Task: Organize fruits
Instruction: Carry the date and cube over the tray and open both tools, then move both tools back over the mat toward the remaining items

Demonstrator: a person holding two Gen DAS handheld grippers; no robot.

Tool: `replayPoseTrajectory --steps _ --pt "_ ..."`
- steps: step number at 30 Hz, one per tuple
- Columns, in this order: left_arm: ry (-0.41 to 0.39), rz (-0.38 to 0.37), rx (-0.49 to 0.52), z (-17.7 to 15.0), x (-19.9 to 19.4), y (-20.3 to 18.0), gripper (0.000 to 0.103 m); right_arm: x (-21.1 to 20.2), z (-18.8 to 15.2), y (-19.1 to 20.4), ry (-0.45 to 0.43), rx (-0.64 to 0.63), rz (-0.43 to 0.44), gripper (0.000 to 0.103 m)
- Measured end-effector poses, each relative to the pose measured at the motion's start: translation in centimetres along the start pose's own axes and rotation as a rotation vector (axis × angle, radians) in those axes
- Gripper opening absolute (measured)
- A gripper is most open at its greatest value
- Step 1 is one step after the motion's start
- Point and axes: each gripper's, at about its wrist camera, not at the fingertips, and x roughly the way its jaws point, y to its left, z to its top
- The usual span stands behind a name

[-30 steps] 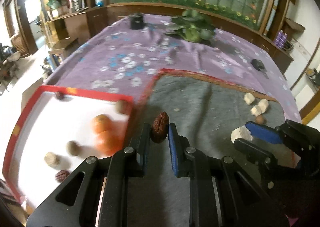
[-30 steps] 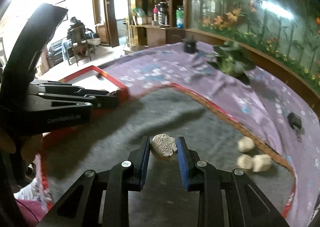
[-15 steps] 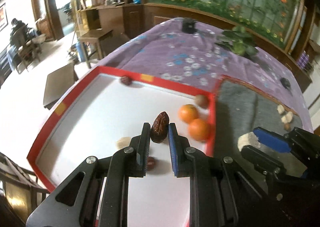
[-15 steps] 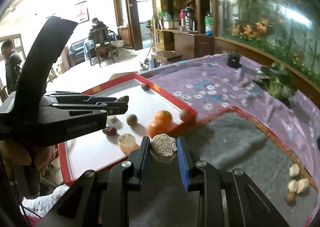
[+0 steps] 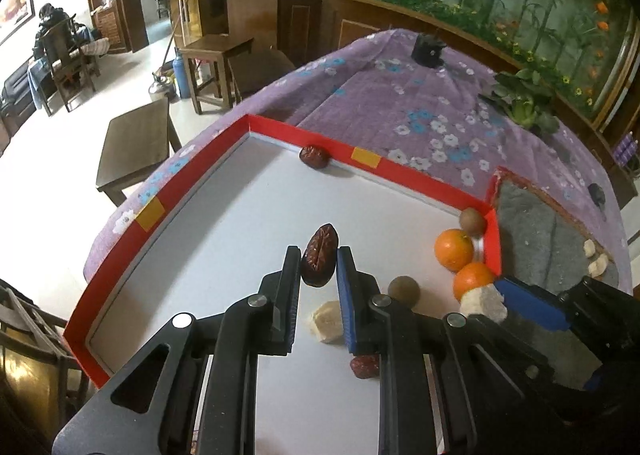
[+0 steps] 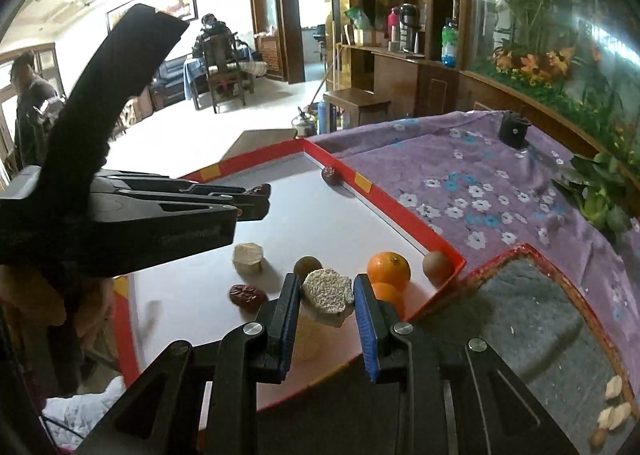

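Note:
My left gripper is shut on a dark red date, held above the white floor of the red-rimmed tray. My right gripper is shut on a pale rough chunk, over the tray's near right edge; it also shows in the left wrist view. In the tray lie two oranges, two brown round fruits, a pale chunk and two red dates. The left gripper also shows in the right wrist view.
A grey felt mat with several pale pieces lies right of the tray on a purple flowered tablecloth. A green plant and a black cup stand at the far side. The table edge drops left to the floor.
Both grippers have moved left from over the grey mat to over the tray, each still holding its piece.

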Motion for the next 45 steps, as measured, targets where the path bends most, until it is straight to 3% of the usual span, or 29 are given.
replayPoseTrajectory --steps 5,11,13,15,16,20,39,45 --pt "0.021 0.021 -0.007 0.0 0.9 0.4 0.017 2.2 0.1 -0.4 0.036 0.019 -0.002 0.026" --pt "0.032 0.047 -0.023 -0.2 1.2 0.6 0.019 3.3 -0.1 -0.4 0.035 0.056 0.068 0.029" --pt "0.023 0.058 -0.024 -0.2 1.0 0.5 0.037 2.9 -0.3 -0.2 0.031 0.060 0.070 0.032" --pt "-0.002 0.050 -0.037 -0.3 0.4 0.5 0.050 2.1 -0.6 -0.4 0.016 0.070 0.064 0.033" --pt "-0.012 0.047 -0.040 -0.3 0.2 0.5 0.051 1.7 -0.8 -0.6 0.010 0.083 0.068 0.033" --pt "-0.042 0.070 -0.025 -0.5 -0.8 -0.5 0.051 -0.7 -1.7 -1.3 -0.024 0.124 0.077 0.033" --pt "-0.081 -0.023 0.105 -1.5 -3.2 -10.1 0.051 -8.7 -6.1 -6.7 -0.092 0.235 -0.067 0.037" --pt "-0.043 -0.132 0.169 -2.1 -2.6 -15.3 0.052 -12.2 -10.1 -10.1 -0.072 0.266 -0.193 0.037"
